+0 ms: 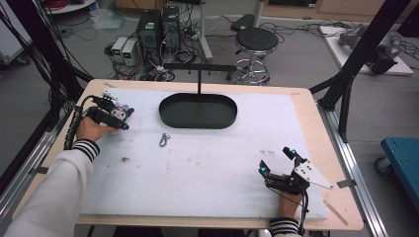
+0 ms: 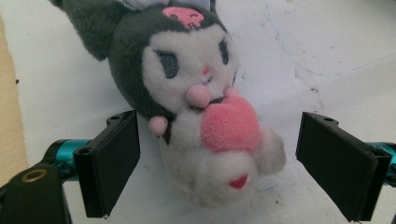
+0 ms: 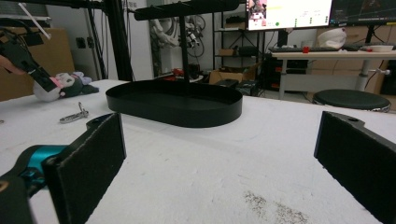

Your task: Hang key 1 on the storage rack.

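A small plush toy [image 2: 196, 107] with a dark hood, white face and pink heart lies on the white mat [image 1: 207, 163] at the far left. My left gripper [image 2: 219, 168] is open, one jaw on each side of the toy's body without touching it; in the high view this left gripper [image 1: 116, 116] sits over the plush toy [image 1: 123, 108]. A metal clasp [image 1: 164, 140] lies on the mat to its right. My right gripper [image 1: 276, 160] rests open near the front right, nothing between its jaws. The black oval tray [image 1: 197, 121] carries a T-shaped stand [image 1: 199, 69].
In the right gripper view the tray [image 3: 175, 109] and the clasp [image 3: 74, 116] lie ahead, with the plush toy [image 3: 60, 88] and the other gripper far left. A stool [image 1: 254, 42] and computer boxes [image 1: 158, 29] stand on the floor beyond the table.
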The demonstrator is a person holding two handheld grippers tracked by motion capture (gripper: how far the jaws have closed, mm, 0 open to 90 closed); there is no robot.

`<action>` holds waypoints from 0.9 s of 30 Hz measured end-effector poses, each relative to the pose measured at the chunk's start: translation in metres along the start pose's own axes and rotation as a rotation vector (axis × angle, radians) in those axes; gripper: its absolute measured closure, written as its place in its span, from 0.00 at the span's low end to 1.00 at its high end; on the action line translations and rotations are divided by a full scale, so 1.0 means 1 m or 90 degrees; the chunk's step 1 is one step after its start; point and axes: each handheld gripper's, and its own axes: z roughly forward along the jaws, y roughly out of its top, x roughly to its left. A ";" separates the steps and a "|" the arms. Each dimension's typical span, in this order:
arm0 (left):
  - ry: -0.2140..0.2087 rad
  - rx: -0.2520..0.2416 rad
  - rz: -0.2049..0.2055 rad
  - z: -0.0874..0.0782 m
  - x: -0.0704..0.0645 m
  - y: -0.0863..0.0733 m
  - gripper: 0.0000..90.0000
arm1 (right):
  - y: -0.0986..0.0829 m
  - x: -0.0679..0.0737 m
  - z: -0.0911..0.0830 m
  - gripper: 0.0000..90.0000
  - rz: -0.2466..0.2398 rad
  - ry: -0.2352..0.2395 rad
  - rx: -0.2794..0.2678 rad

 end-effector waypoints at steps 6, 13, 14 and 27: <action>-0.001 0.008 -0.009 0.001 0.001 0.000 0.16 | 0.000 0.000 0.000 0.01 0.003 -0.001 0.002; -0.007 0.023 -0.015 0.004 0.003 0.000 0.17 | 0.000 0.000 0.000 0.01 0.002 -0.001 0.000; -0.009 0.023 -0.016 0.005 0.003 0.000 0.20 | 0.000 0.000 0.000 0.01 0.002 0.000 0.001; -0.022 0.035 -0.023 0.008 0.004 0.000 0.38 | 0.000 0.000 0.000 0.01 0.000 -0.001 0.000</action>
